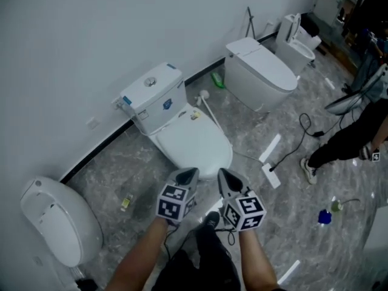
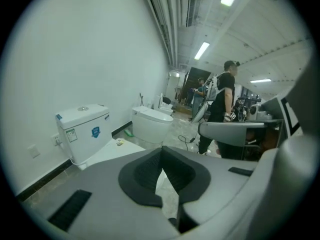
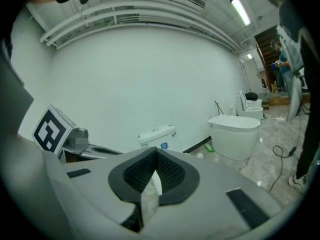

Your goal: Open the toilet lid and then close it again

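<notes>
A white toilet stands against the wall, its tank [image 1: 154, 96] behind a lid [image 1: 194, 141] that lies flat and closed over the bowl. Both grippers hover side by side in front of the bowl's near edge, touching nothing. My left gripper [image 1: 189, 176] has its jaws together and empty. My right gripper [image 1: 225, 177] is likewise shut on nothing. The left gripper view looks past its closed tips [image 2: 161, 156] at the tank [image 2: 82, 131] and the lid [image 2: 117, 151]. In the right gripper view the tank [image 3: 157, 136] shows beyond the shut jaws [image 3: 155, 156].
A second closed toilet [image 1: 260, 71] and a third toilet [image 1: 297, 41] stand further right along the wall, and another white toilet [image 1: 57, 223] at the near left. A brush [image 1: 206, 102], a green bottle [image 1: 217, 79], a cable [image 1: 297, 144] and white strips [image 1: 270, 147] lie on the floor. A person [image 1: 351, 138] stands at right.
</notes>
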`<action>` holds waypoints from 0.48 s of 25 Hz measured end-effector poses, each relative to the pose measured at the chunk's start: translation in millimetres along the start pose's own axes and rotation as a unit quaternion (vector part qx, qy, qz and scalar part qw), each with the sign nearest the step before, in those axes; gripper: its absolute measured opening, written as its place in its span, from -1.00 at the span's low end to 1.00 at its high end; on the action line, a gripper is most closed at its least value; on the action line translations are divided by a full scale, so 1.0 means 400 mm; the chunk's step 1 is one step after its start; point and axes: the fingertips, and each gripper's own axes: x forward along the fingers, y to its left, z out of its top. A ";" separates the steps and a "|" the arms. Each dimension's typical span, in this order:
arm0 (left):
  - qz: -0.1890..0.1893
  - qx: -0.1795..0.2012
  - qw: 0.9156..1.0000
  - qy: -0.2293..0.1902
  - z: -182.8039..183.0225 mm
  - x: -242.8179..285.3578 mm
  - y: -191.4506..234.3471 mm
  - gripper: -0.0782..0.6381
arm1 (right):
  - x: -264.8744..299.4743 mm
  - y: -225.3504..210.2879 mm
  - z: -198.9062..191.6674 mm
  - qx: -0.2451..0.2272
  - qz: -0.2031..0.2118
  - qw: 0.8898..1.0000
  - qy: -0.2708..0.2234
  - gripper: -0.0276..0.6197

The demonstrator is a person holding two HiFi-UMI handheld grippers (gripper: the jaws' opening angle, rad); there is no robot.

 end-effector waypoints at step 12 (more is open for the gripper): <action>-0.016 0.040 0.996 -0.084 0.097 -0.413 -0.139 -0.77 | -0.267 0.332 0.137 -0.028 0.027 0.997 -0.068 -0.89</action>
